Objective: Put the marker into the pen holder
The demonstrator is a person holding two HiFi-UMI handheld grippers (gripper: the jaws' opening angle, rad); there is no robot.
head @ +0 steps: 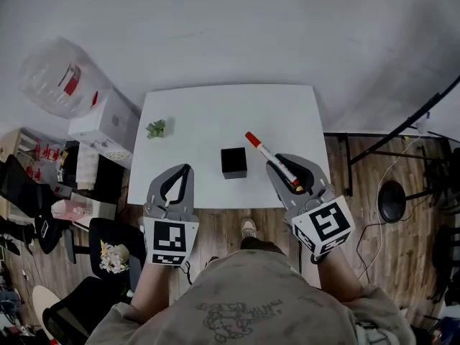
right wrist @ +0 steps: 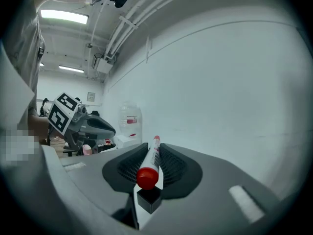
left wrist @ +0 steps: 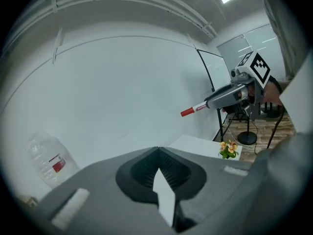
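White table (head: 208, 113) below; marker (head: 261, 149) apparently clamped lengthwise in right hand-held gripper (head: 276, 169).

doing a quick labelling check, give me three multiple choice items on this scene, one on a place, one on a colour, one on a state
1. Where is the pen holder?
A. standing on the white table
B. held up in the air
C. out of view

2. What colour is the cap of the marker?
A. blue
B. red
C. green

3. What state is the right tool in?
A. open and empty
B. shut and empty
C. shut on the marker

Answers:
1 A, the head view shows the black cube on the tabletop.
2 B, the red cap shows in every view.
3 C, the right gripper view shows the marker clamped between its jaws.
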